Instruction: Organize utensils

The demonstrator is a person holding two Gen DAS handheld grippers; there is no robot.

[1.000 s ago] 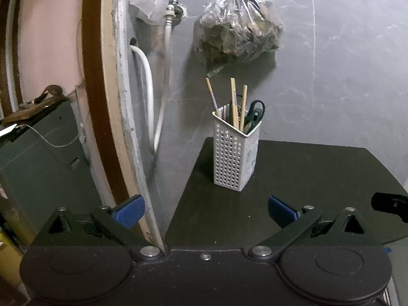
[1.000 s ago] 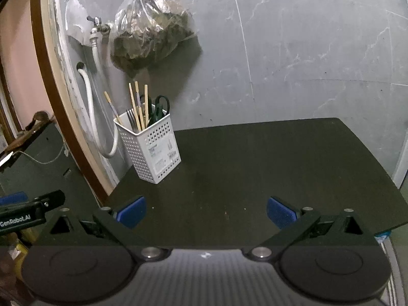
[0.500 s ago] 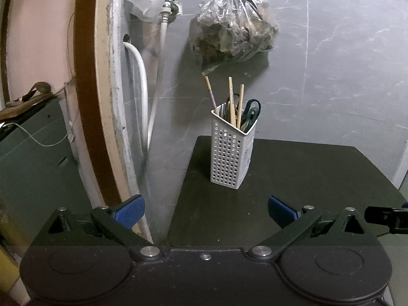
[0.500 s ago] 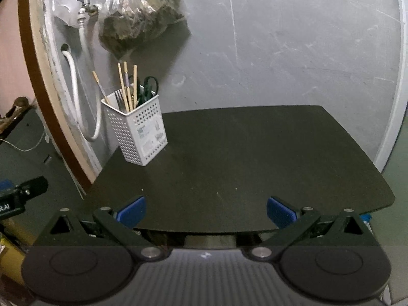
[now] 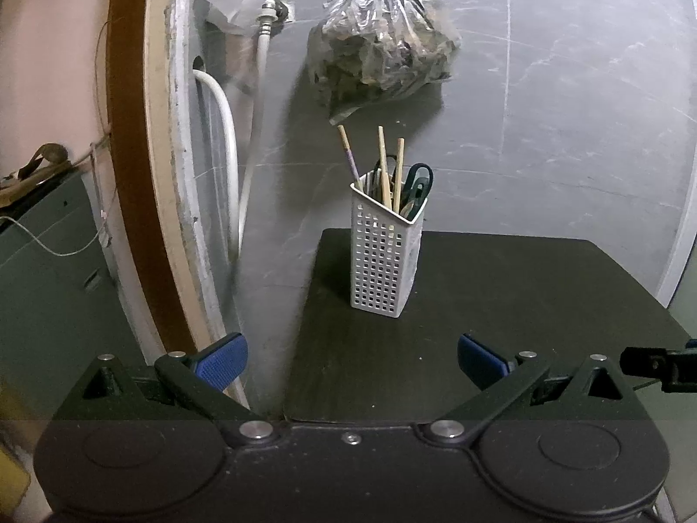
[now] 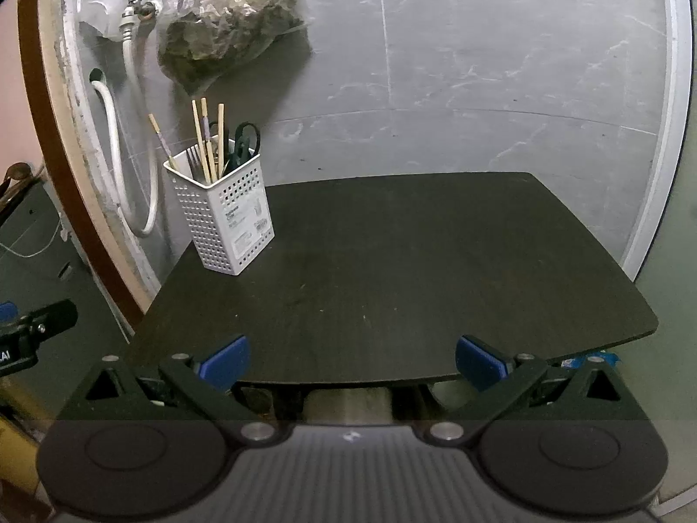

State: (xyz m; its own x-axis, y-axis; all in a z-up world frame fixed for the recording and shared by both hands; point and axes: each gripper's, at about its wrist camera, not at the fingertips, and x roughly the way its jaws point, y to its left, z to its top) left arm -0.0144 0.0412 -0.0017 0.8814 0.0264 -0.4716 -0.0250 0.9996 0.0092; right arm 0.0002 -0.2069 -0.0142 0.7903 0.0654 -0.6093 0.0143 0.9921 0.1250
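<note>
Since a second ago we have drawn both grippers back from the wall; the white perforated holder [image 5: 385, 257] now sits smaller and farther ahead in each view, and the near edge of the dark tabletop [image 6: 435, 283] has come into sight in the right wrist view; the holder itself has stayed at the tabletop's far left corner, upright, with wooden chopsticks [image 5: 383, 165], a fork [image 6: 194, 160] and green-handled scissors [image 6: 246, 139] standing in it; our left gripper [image 5: 352, 359] has its blue-tipped fingers [image 5: 222, 357] spread wide with nothing between them, and the holder stands well ahead of the gap, about centred between the two fingers; our right gripper [image 6: 352, 357] likewise has its fingers parted and empty, at the near edge of the tabletop, with the holder well ahead and off to the left of the left finger; a printed label [image 6: 246, 222] shows on the holder's side, its writing too small to read; on the left gripper's body at the left edge of the right wrist view we can read only the letters "AI"; a clear plastic bag [image 5: 381, 39] of dark matter hangs on the grey wall above the holder, beside a tap with a white hose [image 6: 130, 56]
</note>
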